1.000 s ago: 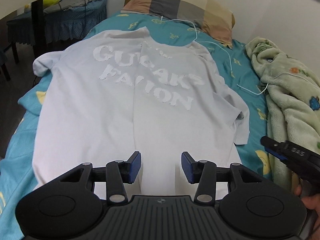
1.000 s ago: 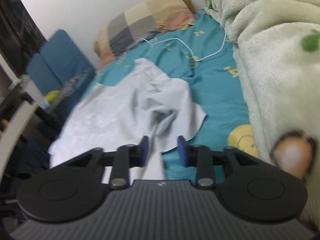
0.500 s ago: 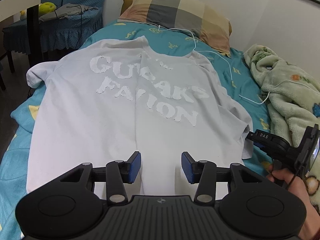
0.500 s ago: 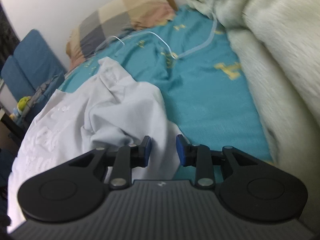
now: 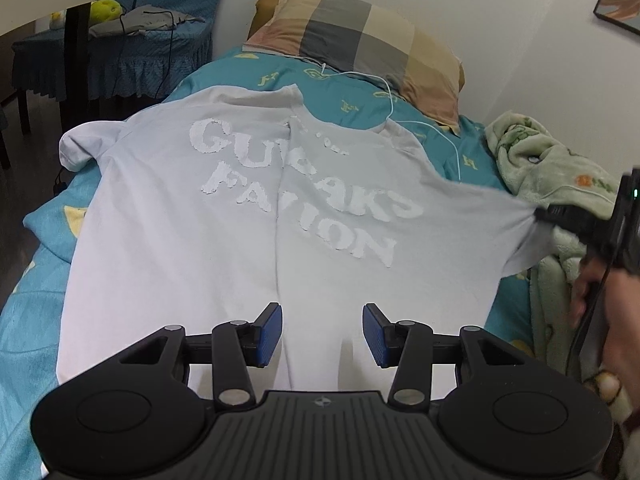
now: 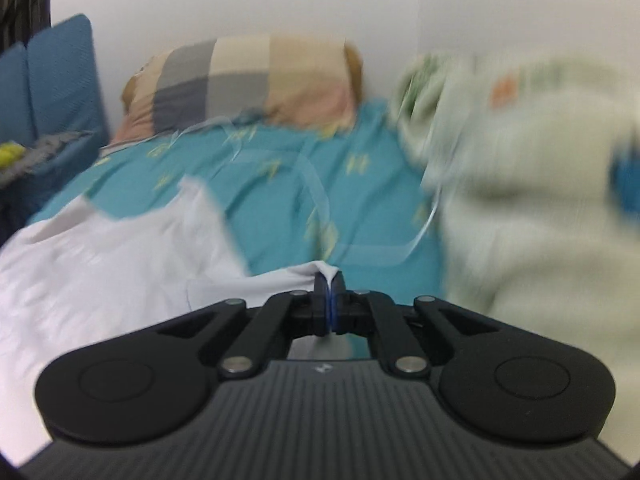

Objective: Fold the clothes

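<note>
**Left wrist view: T-shirt spread on bed, right sleeve pinched**

I read the left wrist view first. The white T-shirt [image 5: 248, 216] lies flat across the teal bedsheet [image 5: 352, 104], printed lettering facing up, collar toward the checked pillow [image 5: 360, 40]. The left gripper [image 5: 322, 332] hovers over the hem area of the shirt with its jaws spread wide; nothing sits between the blue pads [image 5: 269, 330]. The shirt's left sleeve [image 5: 80, 146] hangs over the bed edge near the blue chair [image 5: 120, 52].

At the right edge of this view, the right gripper [image 5: 560, 216] holds the shirt's right sleeve [image 5: 500, 220], drawn taut and lifted toward the green fleece blanket [image 5: 556, 160]. The person's right hand [image 5: 600, 292] grips its handle.

In the right wrist view, which is motion-blurred, I see the right gripper [image 6: 330, 304] with its jaws pressed together on a small peak of white fabric. The T-shirt [image 6: 100, 260] trails off to the left from that pinch. The white cable [image 6: 320, 196] runs across the sheet beyond the fingertips, and the blanket [image 6: 520, 200] fills the right side.
</note>
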Motion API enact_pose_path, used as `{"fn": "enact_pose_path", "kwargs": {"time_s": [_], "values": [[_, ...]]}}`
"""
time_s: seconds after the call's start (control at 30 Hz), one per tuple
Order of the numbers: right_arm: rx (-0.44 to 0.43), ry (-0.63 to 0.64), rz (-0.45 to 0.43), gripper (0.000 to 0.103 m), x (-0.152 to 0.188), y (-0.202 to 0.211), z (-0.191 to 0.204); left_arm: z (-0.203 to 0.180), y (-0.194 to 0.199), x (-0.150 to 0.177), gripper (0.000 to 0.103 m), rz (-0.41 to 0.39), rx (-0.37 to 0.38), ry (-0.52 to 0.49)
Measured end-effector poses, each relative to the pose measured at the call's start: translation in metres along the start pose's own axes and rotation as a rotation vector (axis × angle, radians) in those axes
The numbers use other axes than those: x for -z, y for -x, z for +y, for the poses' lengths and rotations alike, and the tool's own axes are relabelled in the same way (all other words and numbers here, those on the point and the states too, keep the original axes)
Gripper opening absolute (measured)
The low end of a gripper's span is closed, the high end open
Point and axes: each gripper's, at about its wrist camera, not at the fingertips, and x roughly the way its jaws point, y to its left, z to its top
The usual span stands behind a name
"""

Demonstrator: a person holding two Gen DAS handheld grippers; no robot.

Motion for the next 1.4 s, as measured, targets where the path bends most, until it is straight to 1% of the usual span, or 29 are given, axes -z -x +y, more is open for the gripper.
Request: {"fn": "enact_pose_path", "kwargs": {"time_s": [0.13,0.37,0.5,0.57,0.6,0.63,0.67,0.7,0.8,0.9,0.93,1.0,1.03,1.13,1.2,1.27,1.3,1.4], "values": [[0.123,0.155,-0.026,0.004,-0.033,-0.031,0.000,-0.001,-0.005,0.001,0.047,0.010,-0.002,-0.002],[0.116,0.160,0.031,0.006,-0.021,-0.085,-0.002,0.007,-0.027,0.000,0.047,0.047,-0.014,0.016],[0.027,-0.014,0.068,0.007,-0.016,-0.087,-0.015,0.008,-0.036,-0.001,0.047,0.062,-0.012,0.023],[0.013,-0.090,0.066,0.024,-0.017,-0.079,-0.022,0.007,-0.036,0.001,0.047,0.066,-0.003,0.021],[-0.001,-0.135,0.056,0.043,-0.018,-0.074,-0.027,0.007,-0.034,0.002,0.047,0.065,0.001,0.019],[-0.015,-0.179,0.046,0.060,-0.019,-0.068,-0.032,0.006,-0.031,0.002,0.047,0.060,0.002,0.019],[-0.029,-0.218,0.035,0.062,-0.019,-0.063,-0.037,0.006,-0.029,0.003,0.047,0.056,0.004,0.020],[-0.039,-0.250,0.028,0.061,-0.020,-0.058,-0.041,0.006,-0.026,0.003,0.047,0.051,0.004,0.023],[-0.068,-0.348,0.063,0.061,-0.017,-0.050,-0.049,0.008,-0.020,0.004,0.047,0.039,0.003,0.033],[-0.143,-0.508,0.165,0.061,-0.005,-0.057,-0.055,0.007,-0.020,0.004,0.047,0.045,0.010,0.042],[-0.149,-0.563,0.206,0.061,0.000,-0.063,-0.057,0.007,-0.021,0.005,0.047,0.050,0.014,0.046],[-0.115,-0.641,0.276,0.063,0.012,-0.078,-0.056,0.008,-0.024,0.006,0.047,0.061,0.015,0.051],[-0.109,-0.676,0.298,0.064,0.019,-0.086,-0.056,0.008,-0.026,0.007,0.047,0.068,0.014,0.054],[-0.079,-0.747,0.328,0.064,0.035,-0.111,-0.055,0.011,-0.033,0.007,0.047,0.081,0.008,0.068],[-0.076,-0.714,0.299,0.061,0.031,-0.105,-0.053,0.014,-0.038,0.007,0.047,0.085,0.005,0.078],[-0.078,-0.670,0.264,0.035,0.024,-0.096,-0.050,0.016,-0.044,0.006,0.047,0.091,-0.003,0.088],[-0.079,-0.649,0.247,0.005,0.020,-0.092,-0.049,0.018,-0.047,0.005,0.047,0.096,-0.003,0.096],[-0.082,-0.583,0.195,0.004,0.010,-0.078,-0.045,0.019,-0.048,0.005,0.047,0.098,0.002,0.107]]}}
